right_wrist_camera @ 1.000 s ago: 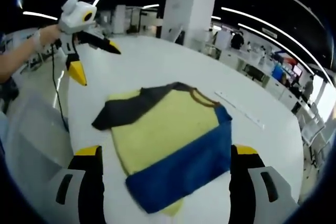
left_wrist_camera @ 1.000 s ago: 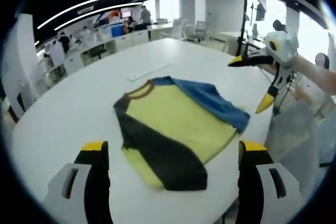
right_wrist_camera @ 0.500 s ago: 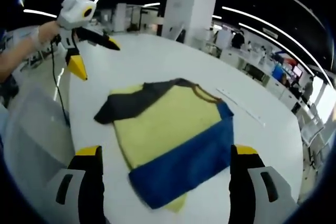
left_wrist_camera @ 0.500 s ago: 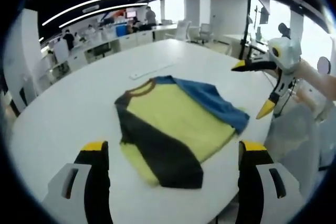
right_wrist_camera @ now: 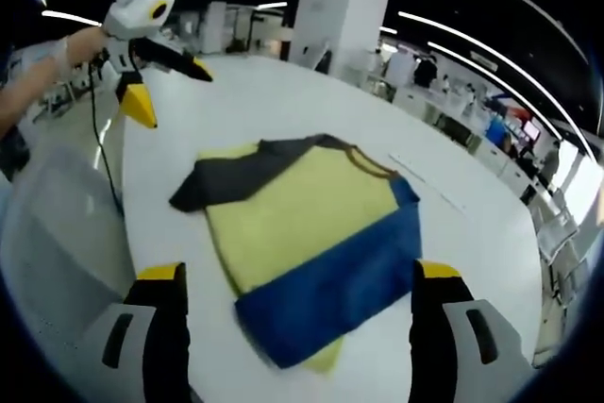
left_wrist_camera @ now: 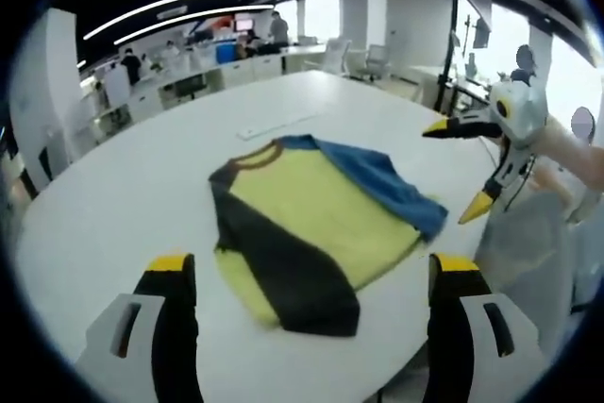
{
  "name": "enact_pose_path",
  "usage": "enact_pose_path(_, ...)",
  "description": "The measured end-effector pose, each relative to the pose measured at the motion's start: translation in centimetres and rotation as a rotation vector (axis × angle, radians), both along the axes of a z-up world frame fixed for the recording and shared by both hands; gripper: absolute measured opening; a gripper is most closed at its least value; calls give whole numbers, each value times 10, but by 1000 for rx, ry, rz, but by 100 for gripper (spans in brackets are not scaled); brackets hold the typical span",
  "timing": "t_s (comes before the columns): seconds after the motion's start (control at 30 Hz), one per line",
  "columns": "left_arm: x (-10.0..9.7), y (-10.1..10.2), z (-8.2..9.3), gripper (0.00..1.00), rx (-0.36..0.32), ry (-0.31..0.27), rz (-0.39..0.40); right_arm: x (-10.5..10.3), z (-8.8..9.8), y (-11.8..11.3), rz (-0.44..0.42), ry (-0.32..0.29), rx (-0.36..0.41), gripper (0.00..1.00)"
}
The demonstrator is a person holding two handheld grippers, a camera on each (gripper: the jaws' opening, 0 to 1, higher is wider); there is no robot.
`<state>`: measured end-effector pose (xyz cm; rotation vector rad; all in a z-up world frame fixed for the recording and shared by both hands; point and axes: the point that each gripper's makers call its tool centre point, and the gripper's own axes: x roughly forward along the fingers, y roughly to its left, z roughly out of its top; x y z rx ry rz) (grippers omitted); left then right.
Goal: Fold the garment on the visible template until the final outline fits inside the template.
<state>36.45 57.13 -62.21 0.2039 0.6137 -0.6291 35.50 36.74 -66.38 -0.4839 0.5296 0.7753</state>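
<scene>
your left gripper view looks down along its own wide-open jaws from above the near edge of the table (left_wrist_camera: 113, 195), facing the open office behind. the shirt (left_wrist_camera: 311, 224) lies mid-frame, not close. your right gripper (left_wrist_camera: 477, 162) comes in at the right edge. your right gripper view looks across the table (right_wrist_camera: 283, 101) from the opposite side, raised and tilted down, shirt (right_wrist_camera: 311, 233) just ahead of its jaws, left gripper (right_wrist_camera: 165, 82) upper left. both views share shirt and tabletop.
</scene>
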Motion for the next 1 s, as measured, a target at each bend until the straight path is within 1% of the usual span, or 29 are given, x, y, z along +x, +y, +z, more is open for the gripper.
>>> enact_pose_path(0.07,-3,-2,-1,99,2,-1,-9,-4,-5,0,1,13,-11,97)
enact_pose_path(0.1,-3,-1,-2,99,10,-1,-10,-5,-7,0,1,16,-11,97)
enact_pose_path(0.13,-5,1,-4,99,33,-1,-9,-7,-9,0,-1,17,-13,97)
enact_pose_path(0.2,-9,0,-6,98,38,6,-15,-11,-13,0,0,18,-21,96)
enact_pose_path(0.3,-13,-2,-3,98,18,-1,-15,-14,-16,2,3,17,-30,95)
enact_pose_path(0.4,-14,2,-3,97,44,-5,-4,-17,-19,3,10,13,-43,92)
enact_pose_path(0.47,-15,5,-3,97,64,-8,-1,-19,-23,4,15,9,-56,92)
enact_pose_path(0.53,-15,6,0,97,68,-16,1,-20,-25,3,15,1,-75,93)
enact_pose_path(0.63,-15,6,2,97,61,-22,6,-20,-25,4,11,-10,-63,91)
enact_pose_path(0.73,-16,6,2,97,62,-17,3,-22,-30,4,9,-5,-74,83)
enact_pose_path(0.83,-18,4,2,97,61,-17,1,-24,-33,5,6,8,-67,80)
enact_pose_path(0.93,-21,2,3,96,43,-16,4,-29,-37,9,14,21,-60,72)
enact_pose_path(1.0,-22,2,2,95,40,-15,4,-32,-40,11,27,38,-54,65)
